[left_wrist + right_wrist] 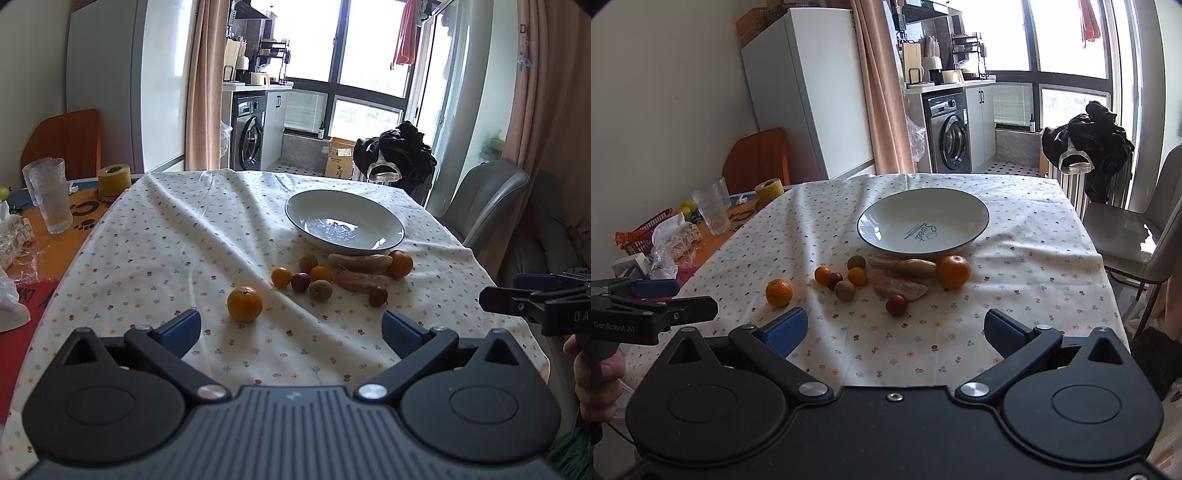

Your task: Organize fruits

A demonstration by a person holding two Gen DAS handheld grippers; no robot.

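A white bowl [391, 218] [871, 225] with a dark rim stands empty on the floral tablecloth. In front of it lie several fruits: a large orange [244, 303] [779, 292] nearest the left gripper, another orange [400, 263] [953, 270] by the bowl, small oranges, kiwis [320, 290] [844, 289], red plums [378, 295] [896, 304] and two elongated brownish pieces [360, 260] [903, 266]. My left gripper [291, 328] is open, hovering short of the near orange. My right gripper [895, 328] is open too, just short of the red plum. Both hold nothing.
Two glasses [50, 194] [711, 208], a yellow tape roll [113, 180] and plastic wrapping [14, 236] sit on the table's left part. A grey chair [480, 199] [1134, 236] stands at the right. The tablecloth [166, 240] lies wrinkled.
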